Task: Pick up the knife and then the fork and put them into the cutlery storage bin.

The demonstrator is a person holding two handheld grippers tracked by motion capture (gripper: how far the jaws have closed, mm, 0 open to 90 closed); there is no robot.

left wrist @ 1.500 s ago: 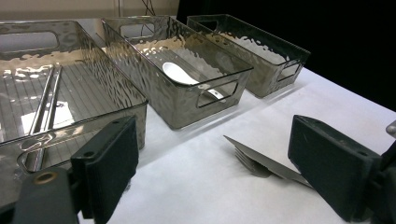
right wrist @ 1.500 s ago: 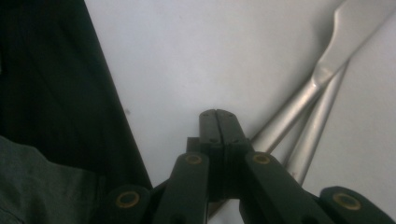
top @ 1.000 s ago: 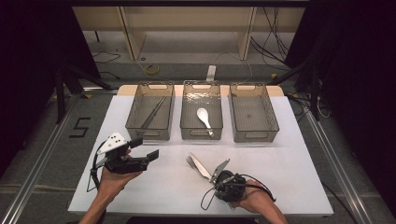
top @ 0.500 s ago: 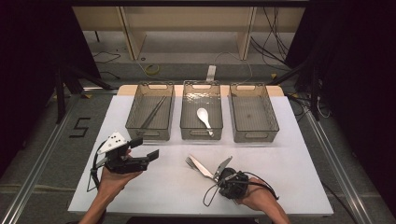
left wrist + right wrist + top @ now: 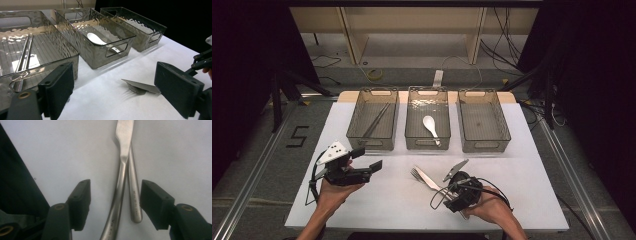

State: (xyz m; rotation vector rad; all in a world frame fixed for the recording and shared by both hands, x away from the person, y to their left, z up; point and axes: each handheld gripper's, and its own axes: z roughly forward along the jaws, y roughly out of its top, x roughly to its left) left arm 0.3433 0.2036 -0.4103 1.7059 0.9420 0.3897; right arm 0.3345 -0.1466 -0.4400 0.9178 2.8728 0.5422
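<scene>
A steel knife and fork lie side by side on the white table, handles toward my right gripper. Its jaws have just been opening and now stand open, with both handles between the pads and not pressed. From above, the right gripper sits at the front right, and the knife and fork point away to its left. My left gripper hovers at the front left, open with nothing between its fingers. In its own view the left gripper faces the knife blade.
Three clear bins stand in a row at the back. The left bin holds chopsticks. A white spoon lies in the middle bin. The right bin holds nothing. White table stretches between the grippers.
The right gripper and the cutlery in front of it have shifted only slightly. The left gripper has stayed where it was.
</scene>
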